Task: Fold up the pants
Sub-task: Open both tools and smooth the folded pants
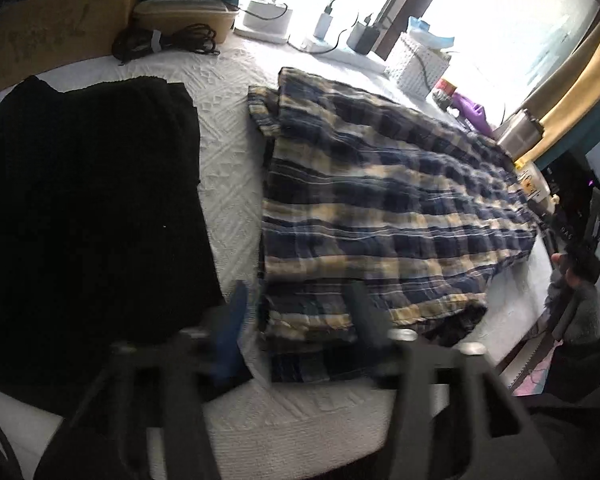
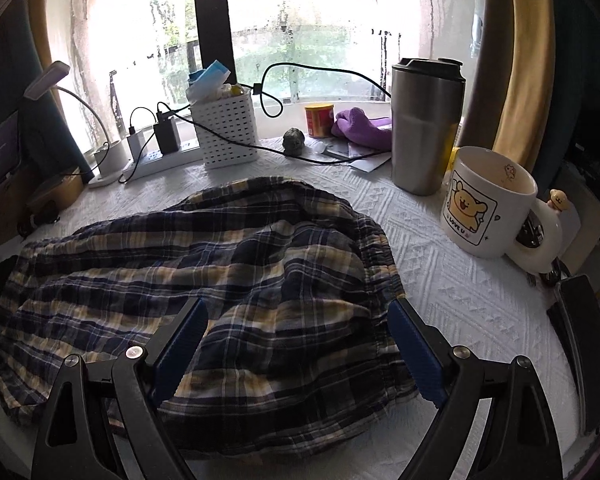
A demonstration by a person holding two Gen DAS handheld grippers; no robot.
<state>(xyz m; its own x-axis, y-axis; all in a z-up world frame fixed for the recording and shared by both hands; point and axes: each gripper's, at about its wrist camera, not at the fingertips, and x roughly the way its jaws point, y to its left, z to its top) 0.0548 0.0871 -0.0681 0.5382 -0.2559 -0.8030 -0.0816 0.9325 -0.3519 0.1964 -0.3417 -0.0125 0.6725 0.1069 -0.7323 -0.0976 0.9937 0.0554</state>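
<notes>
Navy-and-yellow plaid pants (image 1: 380, 184) lie flat on the white textured table cover (image 1: 228, 152), stretching away to the right. My left gripper (image 1: 300, 316) is blurred and low over their near corner. Its fingers stand apart with the plaid edge between them, and the pads do not press on it. In the right wrist view the rumpled waistband end of the pants (image 2: 220, 264) fills the middle. My right gripper (image 2: 296, 328) hovers wide open just above that cloth, its blue pads (image 2: 184, 336) on either side of a raised fold.
A black garment (image 1: 88, 200) lies left of the pants. Along the window stand a bear mug (image 2: 484, 208), a steel tumbler (image 2: 424, 124), a white basket (image 2: 228, 132), a power strip (image 2: 160, 160) with chargers and a trailing black cable (image 2: 236, 142).
</notes>
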